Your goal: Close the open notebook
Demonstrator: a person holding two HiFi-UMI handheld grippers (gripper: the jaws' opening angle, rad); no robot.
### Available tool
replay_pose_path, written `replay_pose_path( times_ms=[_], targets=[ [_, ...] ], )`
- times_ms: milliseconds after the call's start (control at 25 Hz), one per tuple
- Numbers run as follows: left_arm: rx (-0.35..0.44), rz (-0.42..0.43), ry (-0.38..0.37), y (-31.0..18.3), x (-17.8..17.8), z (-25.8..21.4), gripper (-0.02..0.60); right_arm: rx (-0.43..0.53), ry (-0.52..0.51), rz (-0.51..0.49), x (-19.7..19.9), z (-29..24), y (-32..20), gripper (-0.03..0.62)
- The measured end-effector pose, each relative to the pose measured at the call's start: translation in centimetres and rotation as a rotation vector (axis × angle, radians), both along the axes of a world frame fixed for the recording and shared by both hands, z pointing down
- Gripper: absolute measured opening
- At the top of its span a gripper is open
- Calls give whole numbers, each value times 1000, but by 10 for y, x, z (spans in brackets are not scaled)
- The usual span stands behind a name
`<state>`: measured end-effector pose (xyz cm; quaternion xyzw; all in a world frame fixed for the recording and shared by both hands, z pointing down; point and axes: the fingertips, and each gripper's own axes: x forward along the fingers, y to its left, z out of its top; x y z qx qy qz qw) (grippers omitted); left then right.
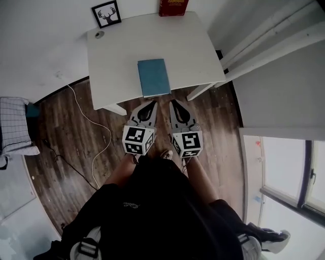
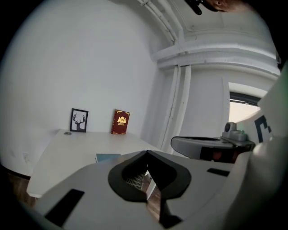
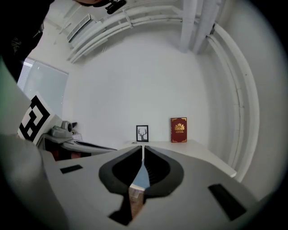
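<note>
The notebook lies shut, teal cover up, at the near edge of the tabletop, while the left hand-held gripper and right hand-held gripper hover before it, jaws together and empty, so the closing looks done, needing only a check.

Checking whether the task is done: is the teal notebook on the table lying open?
No: the notebook lies shut on the table, with only its plain teal cover showing.

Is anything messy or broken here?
Nothing really. The blue notebook lies closed and flat near the front edge of the table; the red book and deer picture stand upright at the back.
</note>
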<state>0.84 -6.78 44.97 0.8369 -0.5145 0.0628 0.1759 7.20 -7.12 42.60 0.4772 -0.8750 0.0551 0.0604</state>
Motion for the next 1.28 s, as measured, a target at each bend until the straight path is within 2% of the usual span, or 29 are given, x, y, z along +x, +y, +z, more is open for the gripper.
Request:
replay_pose_path(
  times_ms=[200, 400, 560, 1280],
  targets=[
    [43, -19, -11, 20, 22, -16, 3, 39, -5, 77, 28, -13, 19, 28],
    [75, -13, -30, 35, 32, -29, 3, 98, -7, 32, 22, -28, 38, 21],
    [85, -7, -54, 38, 32, -37, 3, 132, -33, 32, 20, -40, 42, 21],
    [94, 5, -74, 68, 53, -28, 3, 140, -6, 32, 39, -35, 64, 21]
  ],
)
